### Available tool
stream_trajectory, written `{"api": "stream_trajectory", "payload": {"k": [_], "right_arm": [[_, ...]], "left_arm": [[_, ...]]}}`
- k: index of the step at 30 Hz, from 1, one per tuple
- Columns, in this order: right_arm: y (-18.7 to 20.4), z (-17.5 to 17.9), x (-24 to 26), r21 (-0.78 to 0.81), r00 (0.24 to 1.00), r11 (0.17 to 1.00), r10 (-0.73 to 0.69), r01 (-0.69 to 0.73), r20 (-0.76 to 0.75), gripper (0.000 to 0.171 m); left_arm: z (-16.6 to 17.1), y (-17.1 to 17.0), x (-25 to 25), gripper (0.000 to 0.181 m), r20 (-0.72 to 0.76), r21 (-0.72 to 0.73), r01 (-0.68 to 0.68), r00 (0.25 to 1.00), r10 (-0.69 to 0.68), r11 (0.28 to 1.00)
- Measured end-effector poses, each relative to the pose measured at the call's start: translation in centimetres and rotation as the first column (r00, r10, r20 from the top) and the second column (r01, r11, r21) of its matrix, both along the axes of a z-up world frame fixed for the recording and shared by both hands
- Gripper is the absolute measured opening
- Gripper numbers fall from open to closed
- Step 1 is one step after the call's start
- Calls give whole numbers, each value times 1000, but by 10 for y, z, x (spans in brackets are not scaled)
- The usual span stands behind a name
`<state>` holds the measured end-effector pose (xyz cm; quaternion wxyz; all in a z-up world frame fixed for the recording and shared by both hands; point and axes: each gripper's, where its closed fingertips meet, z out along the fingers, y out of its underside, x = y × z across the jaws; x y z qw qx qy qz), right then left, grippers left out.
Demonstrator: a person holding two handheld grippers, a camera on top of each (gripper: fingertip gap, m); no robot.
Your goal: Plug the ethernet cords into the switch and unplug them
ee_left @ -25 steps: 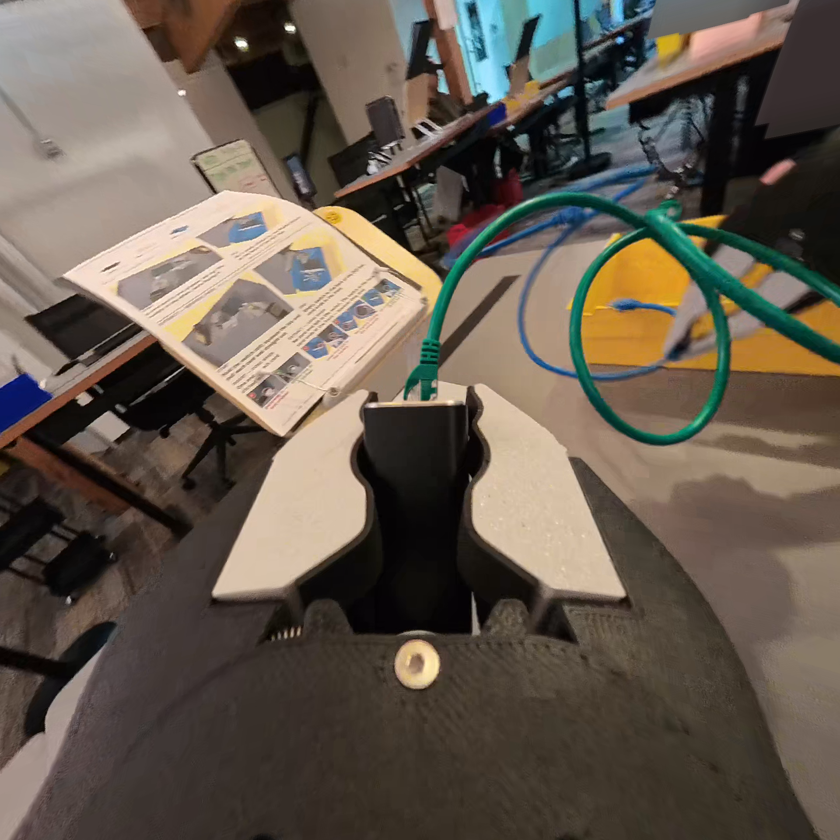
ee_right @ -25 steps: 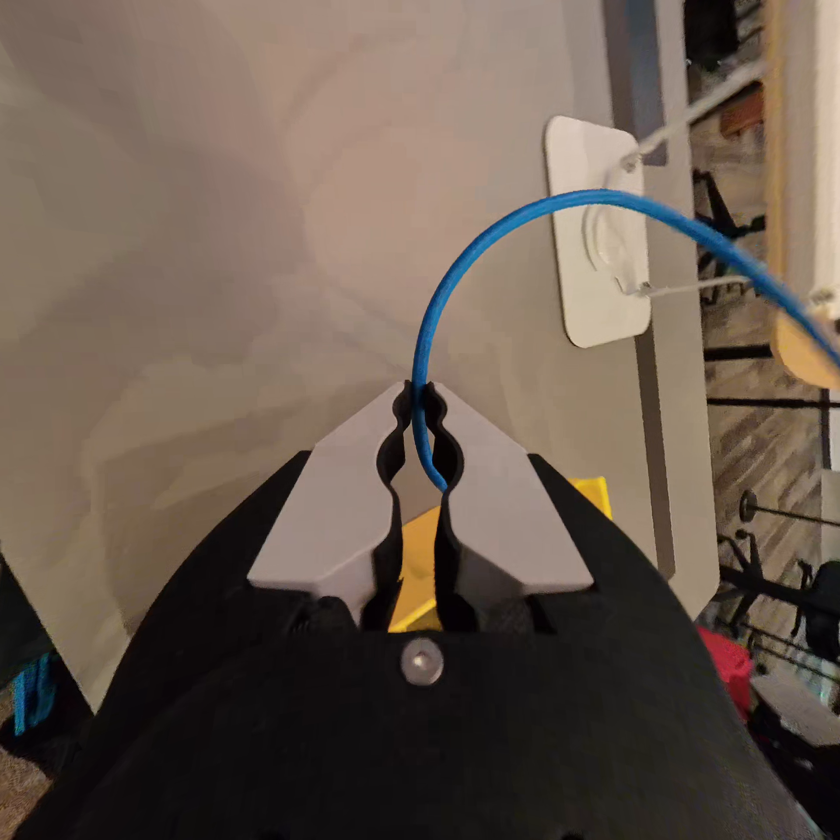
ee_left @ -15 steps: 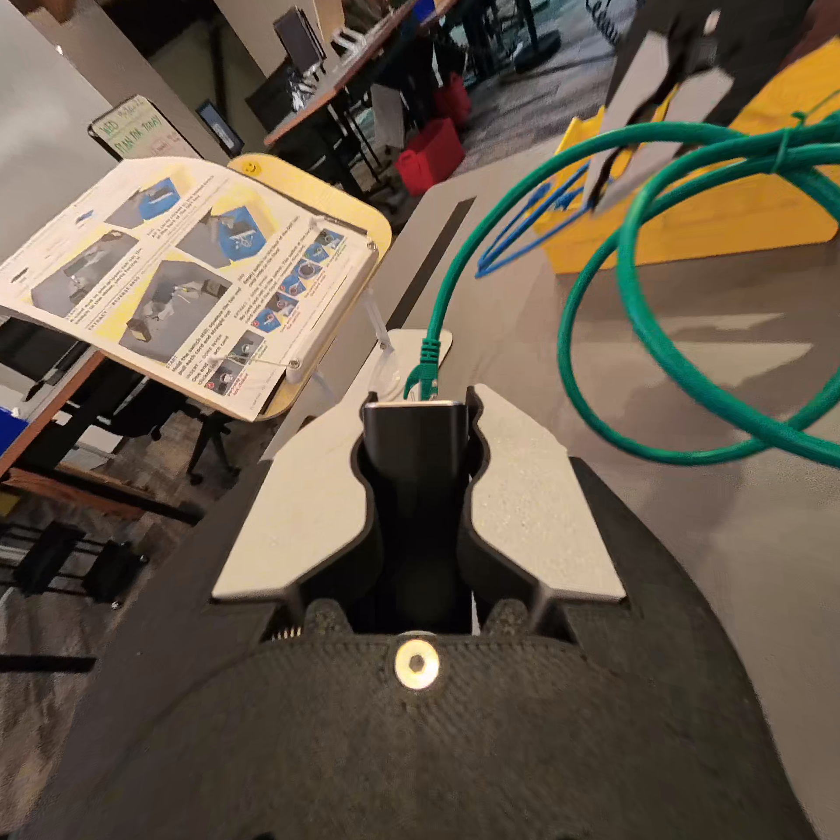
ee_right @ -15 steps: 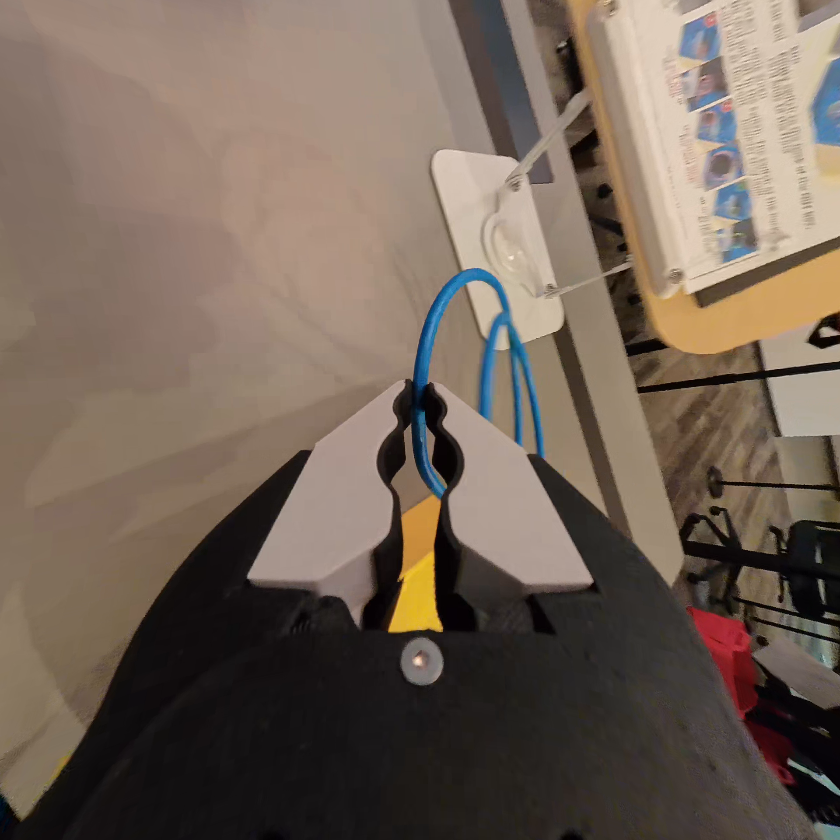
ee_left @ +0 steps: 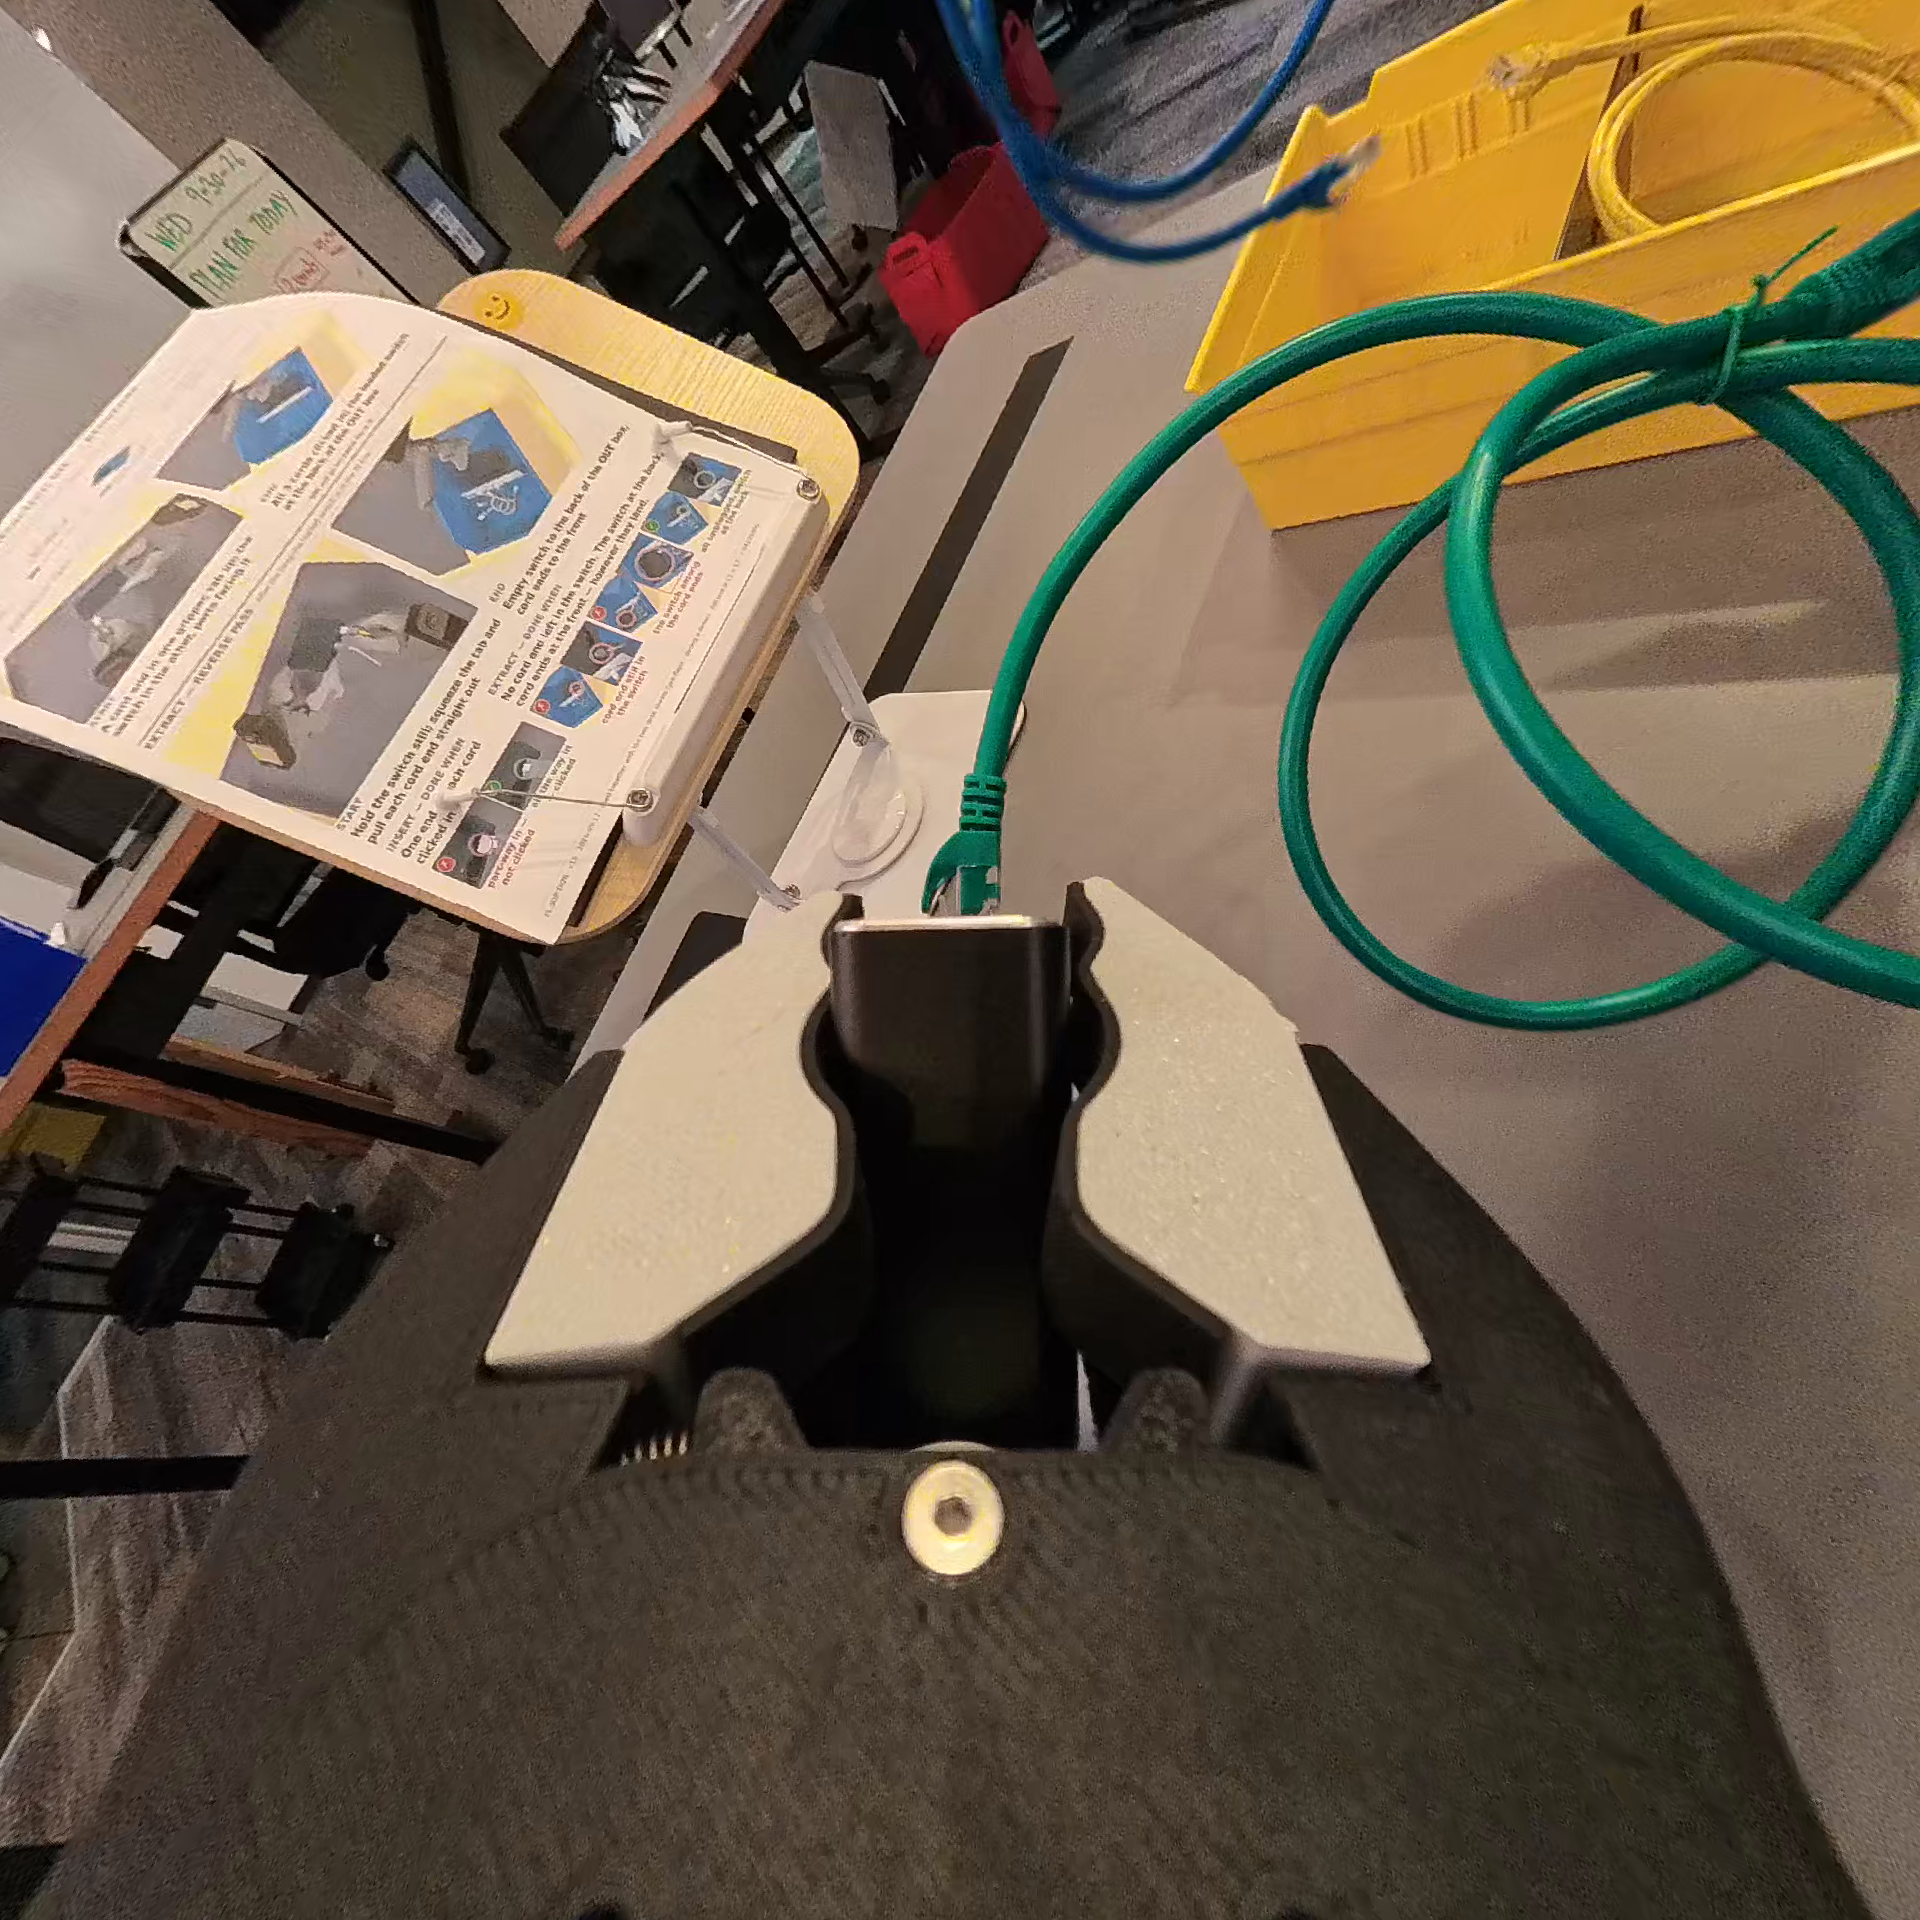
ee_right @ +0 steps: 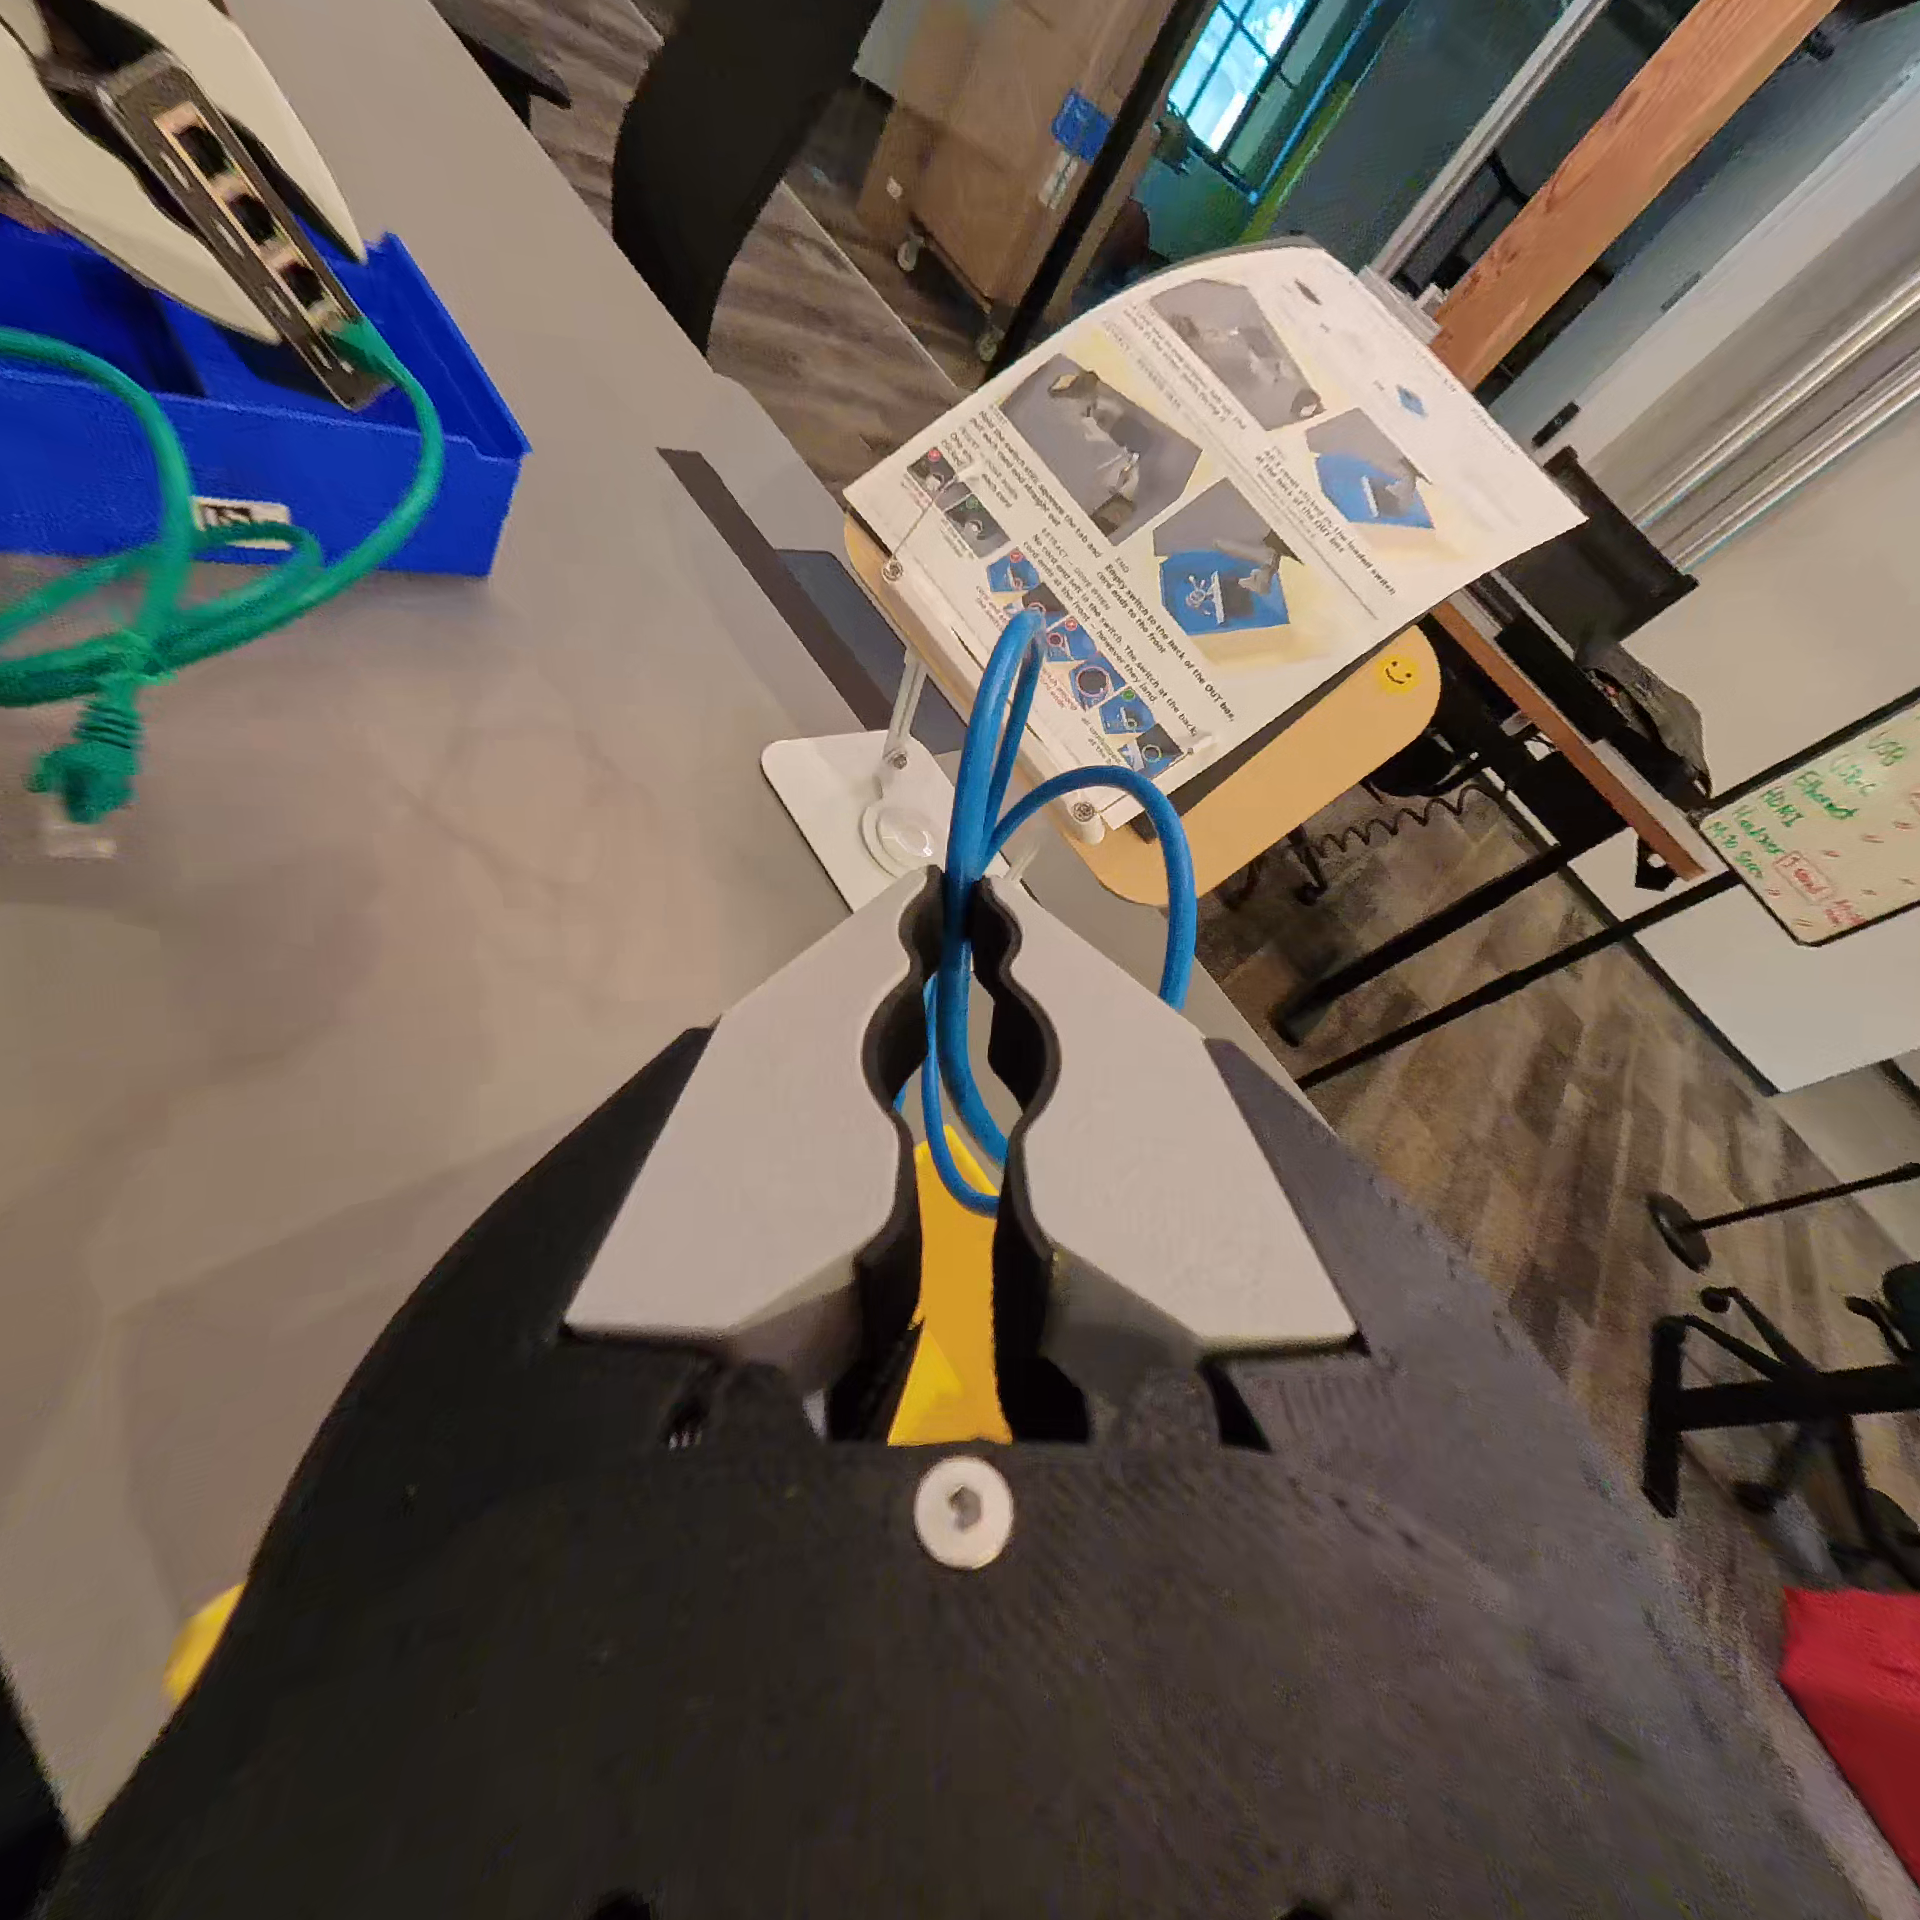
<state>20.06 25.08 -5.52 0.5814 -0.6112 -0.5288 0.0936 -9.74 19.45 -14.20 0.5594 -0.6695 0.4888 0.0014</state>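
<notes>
Gripping the switch (ee_left: 948,997), left hand-held gripper (ee_left: 951,935) braced ports for right hand-held gripper (ee_right: 961,914), shut w/ blue cord (ee_right: 982,748) pinched.

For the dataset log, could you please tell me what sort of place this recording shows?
Probably a shared lab or office workspace: a grey tabletop, a handwritten whiteboard, wood-topped black-framed desks behind, and an illustrated instruction sheet on a stand.

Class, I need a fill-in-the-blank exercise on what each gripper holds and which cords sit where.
1. The left gripper holds the black ____.
2. The cord plugged into the switch is ____.
3. The right gripper is shut on the ____ cord.
4. The yellow bin holds a ____ cord.

Missing words: switch; green; blue; yellow
</notes>
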Motion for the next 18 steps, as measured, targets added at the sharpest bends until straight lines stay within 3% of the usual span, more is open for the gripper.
{"api": "stream_trajectory", "payload": {"k": [4, 8, 14, 18], "right_arm": [[-19, 16, 33, -23, 1000, 1000, 8, -8, -5, 2], [-46, 10, 65, -111, 998, 994, 30, -24, 54, 2], [-74, -35, 103, -321, 986, 945, 113, -70, 120, 1], [-82, -74, 109, -530, 972, 831, 230, -168, 53, 1]], "left_arm": [[-5, -1, 5, 37, -26, -8, 7, 1000, -7, 1000], [-7, -3, 10, 37, -44, -13, 19, 999, -19, 1000], [-10, -5, 17, 37, -52, -22, 40, 998, -41, 999], [-12, -8, 23, 37, -62, -27, 54, 997, -55, 998]]}}
